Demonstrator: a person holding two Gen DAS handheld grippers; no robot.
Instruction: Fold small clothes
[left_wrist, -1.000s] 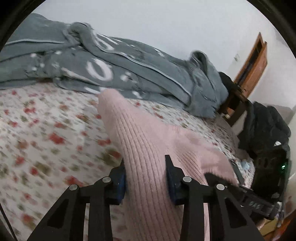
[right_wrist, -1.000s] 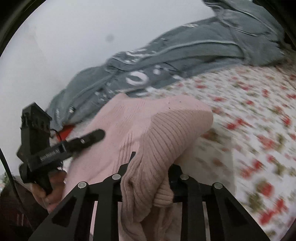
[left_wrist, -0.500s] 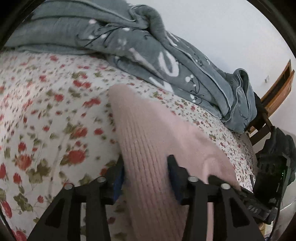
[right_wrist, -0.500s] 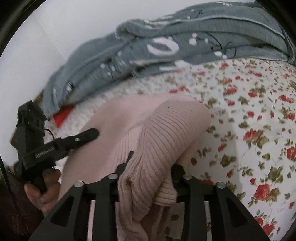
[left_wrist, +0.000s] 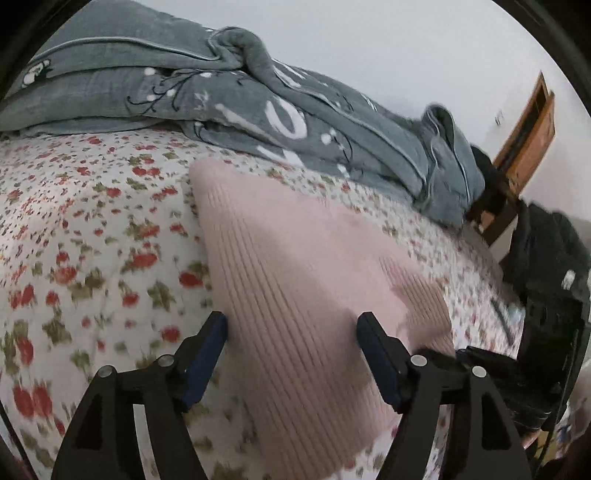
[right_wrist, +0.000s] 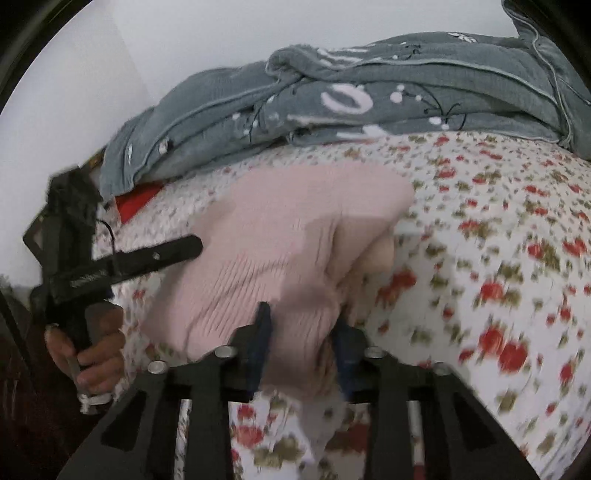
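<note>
The knitted sweater (left_wrist: 295, 280) lay on the bedsheet (left_wrist: 92, 240) in front of me, between my two grippers. Behind it the blanket (left_wrist: 258, 107) lay across the bed along the wall (left_wrist: 388, 44). A cabinet (left_wrist: 528, 136) stood beyond the bed's right end.

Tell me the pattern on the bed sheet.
The bed sheet is white with small red flowers and green leaves, clearest in the left wrist view.

Home bedroom, floral bedsheet (left_wrist: 92, 229), grey quilt (left_wrist: 258, 110)
</note>
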